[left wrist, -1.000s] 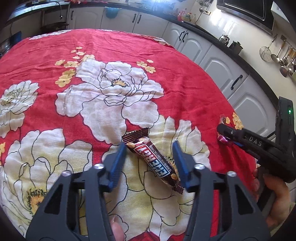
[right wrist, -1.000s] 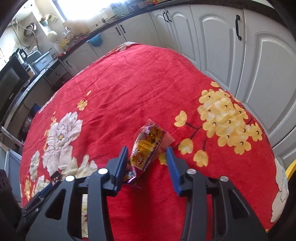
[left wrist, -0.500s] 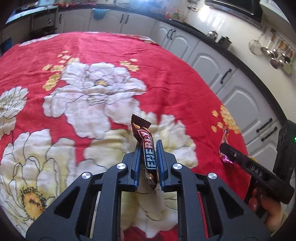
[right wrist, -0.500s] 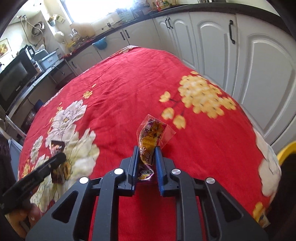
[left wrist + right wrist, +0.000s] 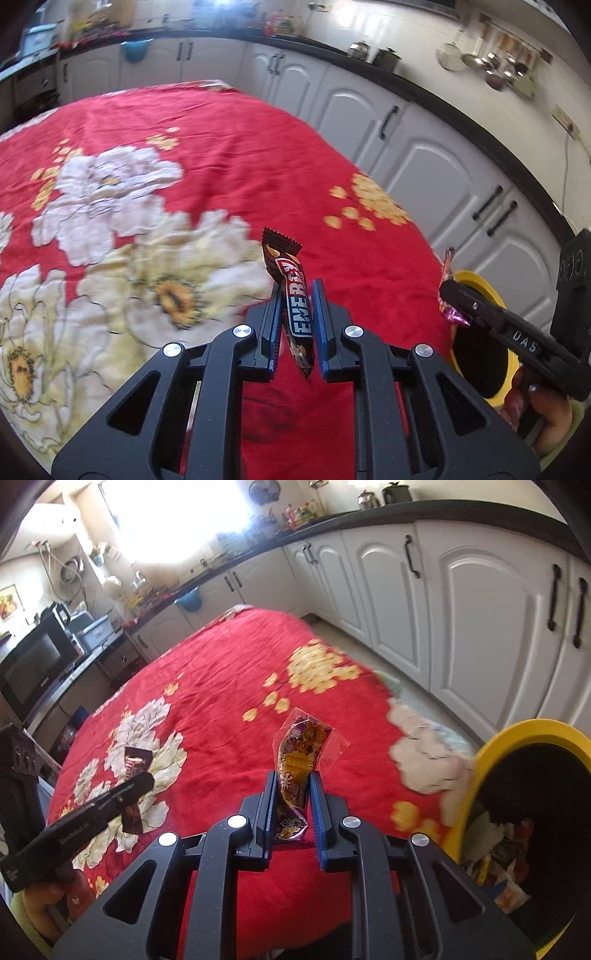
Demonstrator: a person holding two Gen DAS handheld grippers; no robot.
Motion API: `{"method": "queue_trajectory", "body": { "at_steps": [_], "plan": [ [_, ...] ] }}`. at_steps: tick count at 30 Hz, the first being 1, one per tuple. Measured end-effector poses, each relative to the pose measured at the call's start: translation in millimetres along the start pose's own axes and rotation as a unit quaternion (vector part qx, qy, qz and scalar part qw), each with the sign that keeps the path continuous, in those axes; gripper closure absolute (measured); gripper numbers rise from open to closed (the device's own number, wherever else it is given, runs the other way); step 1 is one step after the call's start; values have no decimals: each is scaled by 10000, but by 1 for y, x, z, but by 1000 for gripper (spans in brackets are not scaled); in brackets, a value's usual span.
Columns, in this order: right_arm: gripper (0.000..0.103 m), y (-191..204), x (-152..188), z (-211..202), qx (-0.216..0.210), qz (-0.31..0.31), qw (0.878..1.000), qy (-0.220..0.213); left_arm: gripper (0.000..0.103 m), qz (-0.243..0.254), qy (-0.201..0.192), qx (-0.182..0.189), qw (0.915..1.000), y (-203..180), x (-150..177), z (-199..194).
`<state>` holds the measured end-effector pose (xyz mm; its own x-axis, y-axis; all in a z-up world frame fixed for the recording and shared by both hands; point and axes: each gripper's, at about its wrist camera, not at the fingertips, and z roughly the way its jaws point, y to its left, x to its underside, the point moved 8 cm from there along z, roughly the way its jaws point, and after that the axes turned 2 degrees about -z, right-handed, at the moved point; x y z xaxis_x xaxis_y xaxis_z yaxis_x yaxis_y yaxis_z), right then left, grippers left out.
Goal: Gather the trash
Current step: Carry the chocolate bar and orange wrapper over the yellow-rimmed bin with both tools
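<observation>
My left gripper point(image 5: 297, 291) is shut on a brown "Energy" bar wrapper point(image 5: 290, 291) and holds it upright above the red flowered tablecloth point(image 5: 221, 155). My right gripper point(image 5: 293, 779) is shut on a yellow and purple candy wrapper point(image 5: 303, 749), also lifted off the cloth. A yellow-rimmed bin point(image 5: 517, 738) with trash inside stands beside the table at the right in the right wrist view. It also shows in the left wrist view point(image 5: 476, 284), behind the right gripper point(image 5: 448, 291). The left gripper point(image 5: 142, 781) with its wrapper shows at the left of the right wrist view.
White kitchen cabinets point(image 5: 424, 155) with black handles run along the far and right sides, close to the table edge. A microwave point(image 5: 33, 664) stands on the counter at the left. Utensils point(image 5: 495, 70) hang on the wall.
Both grippers closed on their wrappers and lifted them off the cloth. Both have swung to the right, and the yellow bin has come into view.
</observation>
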<state>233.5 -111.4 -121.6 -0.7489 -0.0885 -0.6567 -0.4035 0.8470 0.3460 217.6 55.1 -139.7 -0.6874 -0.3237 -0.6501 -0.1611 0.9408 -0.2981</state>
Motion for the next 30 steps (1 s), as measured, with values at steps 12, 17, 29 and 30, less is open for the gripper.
{"method": "queue_trajectory", "body": {
  "at_steps": [12,17,29,30],
  "plan": [
    [86,-54,6,-60,373,232,9980,-450,93,702,-58,480,9964,-82,10,0],
    [86,-85,17,-79,612,437,9957,-543,93,936,-24,775,9926,-122,11,5],
    [86,-154,45,-111,1092,896,9881,-611,93,1583,243,1375,9775,-226,29,31],
    [86,-159,48,-113,1117,933,9875,-604,93,1626,280,1396,9764,-232,32,34]
  ]
}}
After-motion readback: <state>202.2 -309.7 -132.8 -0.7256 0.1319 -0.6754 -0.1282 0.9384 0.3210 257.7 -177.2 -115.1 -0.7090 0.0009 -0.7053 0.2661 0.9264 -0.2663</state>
